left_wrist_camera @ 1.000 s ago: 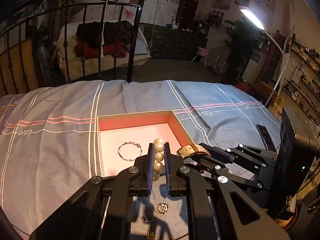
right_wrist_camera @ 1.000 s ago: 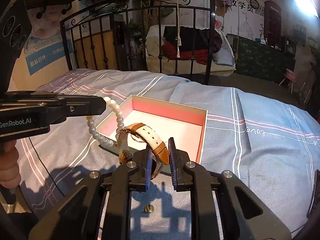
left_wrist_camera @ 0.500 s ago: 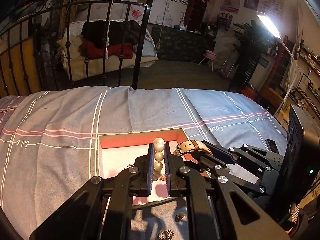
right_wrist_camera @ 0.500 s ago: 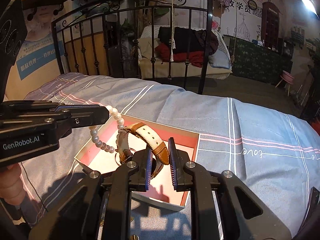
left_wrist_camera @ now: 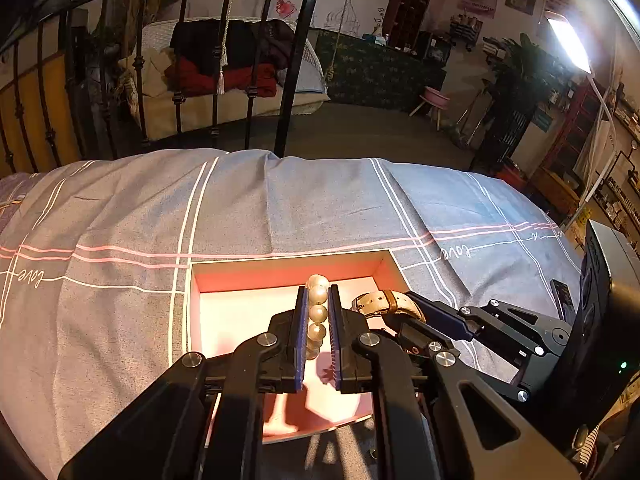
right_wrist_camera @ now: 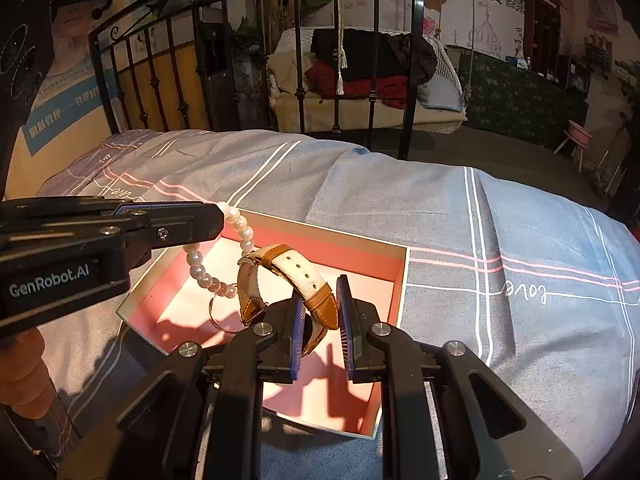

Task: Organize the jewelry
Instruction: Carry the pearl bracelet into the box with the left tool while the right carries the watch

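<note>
Over the pink-lined box (right_wrist_camera: 384, 276) on the blue bedspread (right_wrist_camera: 500, 216), both grippers hang side by side. The left gripper (left_wrist_camera: 318, 316) is closed on a pearl bracelet (left_wrist_camera: 317, 312), whose loop dangles into the box beside a thin ring (right_wrist_camera: 220, 314) lying on the floor. The right gripper (right_wrist_camera: 322, 312), jaws narrowly parted, has a tan watch (right_wrist_camera: 298, 276) between them; whether they pinch it is unclear.

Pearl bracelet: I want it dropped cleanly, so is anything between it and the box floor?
Nothing visible blocks the pearl bracelet hanging over the open box. A thin ring already lies just below it, and the watch in the right gripper hangs beside it.
</note>
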